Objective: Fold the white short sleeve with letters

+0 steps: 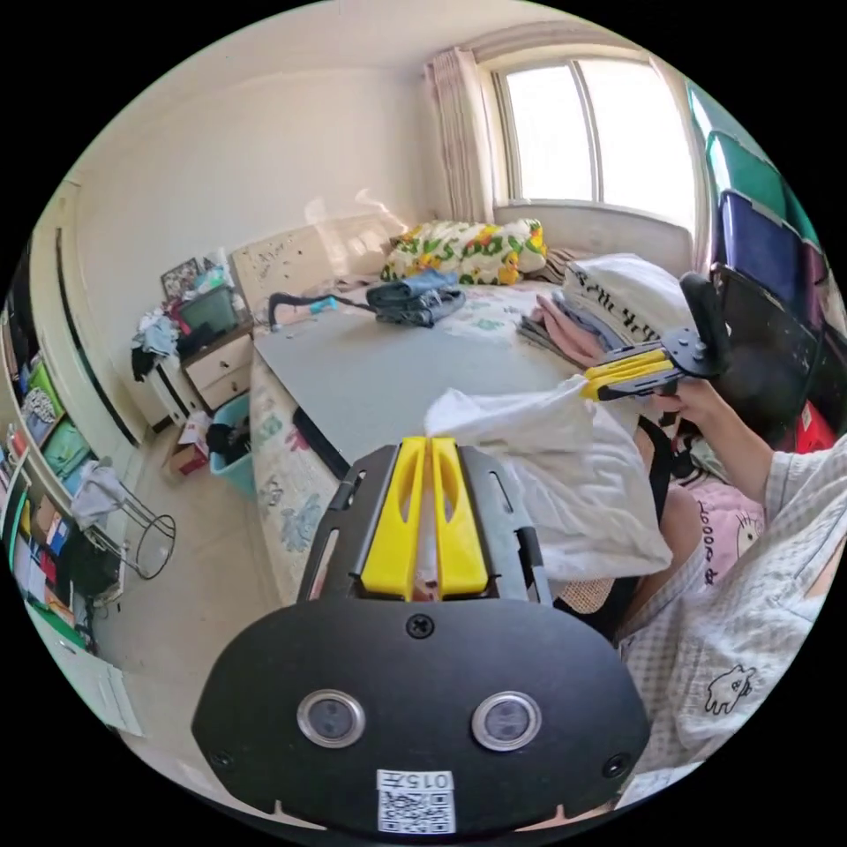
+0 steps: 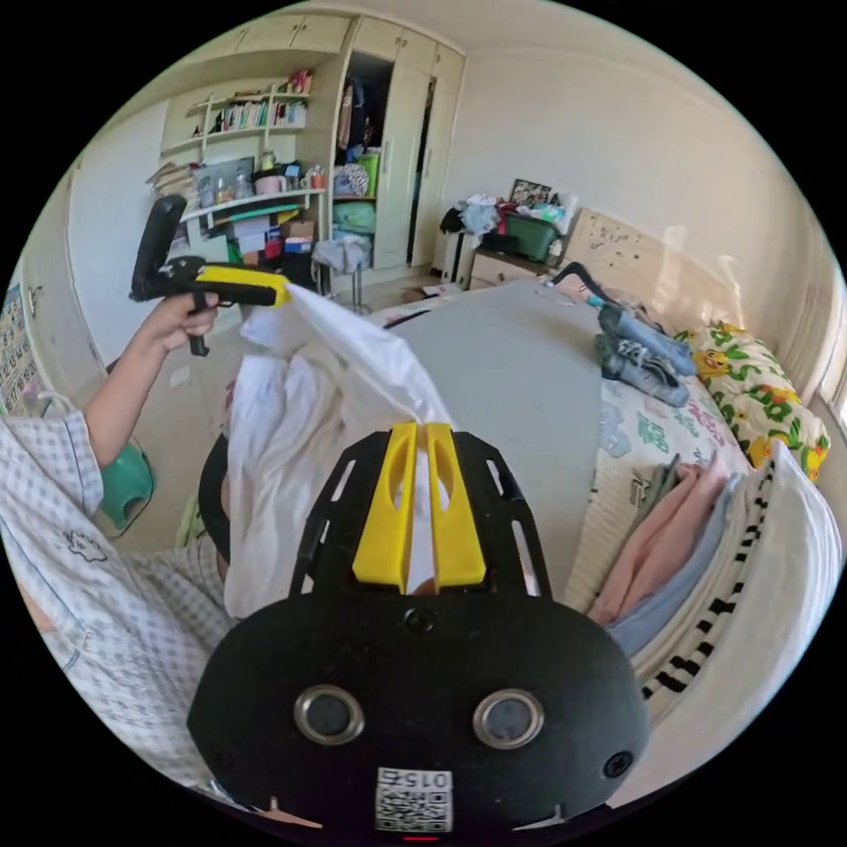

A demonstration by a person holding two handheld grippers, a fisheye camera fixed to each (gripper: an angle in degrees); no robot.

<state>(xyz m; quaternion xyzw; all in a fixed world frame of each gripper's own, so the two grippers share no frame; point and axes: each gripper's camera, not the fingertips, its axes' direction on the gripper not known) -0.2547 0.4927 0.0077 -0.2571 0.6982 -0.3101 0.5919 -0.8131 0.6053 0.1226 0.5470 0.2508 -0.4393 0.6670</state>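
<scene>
Beyond held shirt [image 1: 565, 476], grey board [image 1: 397, 371].

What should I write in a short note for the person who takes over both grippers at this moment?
Left gripper: shut on the white shirt, at one edge of it.
Right gripper: shut on the same shirt, at another edge.
The shirt hangs between the two grippers in the air, bunched, in front of the person and beside the grey board on the bed.
Done: shirt picked up. No fold is made yet.
Left: spread it flat on the grey board, then fold it.
A pile of folded clothes lies at the board's side; a bundle of jeans lies at its far end.
</scene>
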